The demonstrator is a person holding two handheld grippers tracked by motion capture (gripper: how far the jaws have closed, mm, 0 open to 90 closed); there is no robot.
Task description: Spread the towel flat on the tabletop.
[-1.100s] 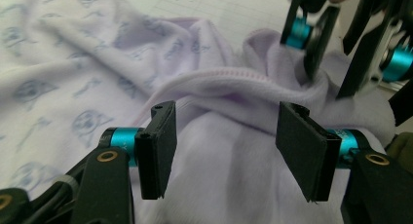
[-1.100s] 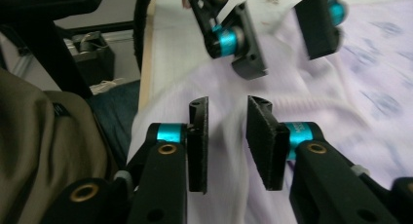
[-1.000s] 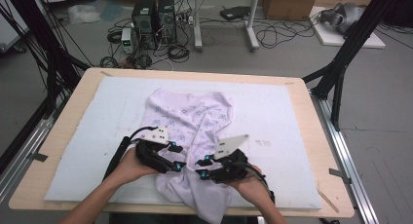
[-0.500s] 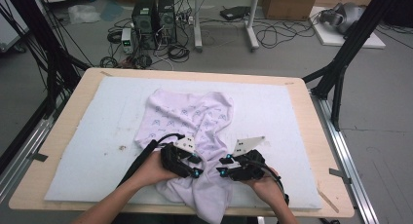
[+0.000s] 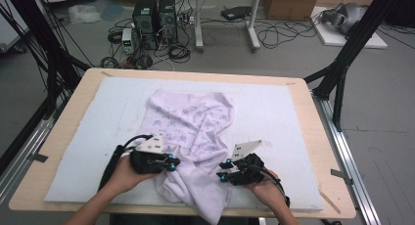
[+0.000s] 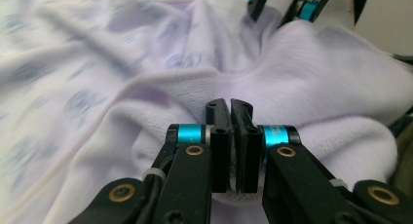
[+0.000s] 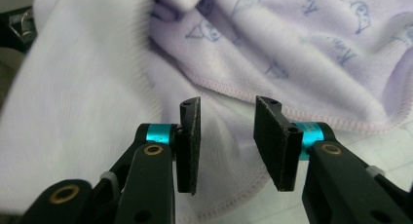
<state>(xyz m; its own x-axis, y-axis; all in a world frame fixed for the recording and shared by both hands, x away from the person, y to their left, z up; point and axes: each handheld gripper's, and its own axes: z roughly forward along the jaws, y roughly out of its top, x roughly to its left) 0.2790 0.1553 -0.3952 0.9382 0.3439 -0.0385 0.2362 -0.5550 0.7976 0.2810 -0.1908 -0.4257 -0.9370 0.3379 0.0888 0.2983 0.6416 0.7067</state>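
Left gripper view: the left tongs [image 6: 230, 136] have just been closing and now stand pressed together on a fold of the lavender garment [image 6: 302, 78], a sliver of pale knit cloth showing between the pads. The fold is a thick ribbed edge, bunched up around the jaws. Beyond it, at the top of that view, the tips of the other tongs reach toward the same cloth.

Right gripper view: the right tongs [image 7: 226, 136] stand spread — a clear gap between the two black pads, with the garment's stitched hem [image 7: 253, 100] lying across that gap behind them. The pads do not press on the cloth; whether a pad brushes it cannot be told.

High view: the left tongs [image 5: 172, 164] and right tongs [image 5: 222, 170] sit either side of the garment's near end, each held in a hand at the near edge. The garment [image 5: 188, 120] — pale purple with a small printed pattern — lies crumpled on the white padded surface [image 5: 274, 112], its near end hanging over the front edge.
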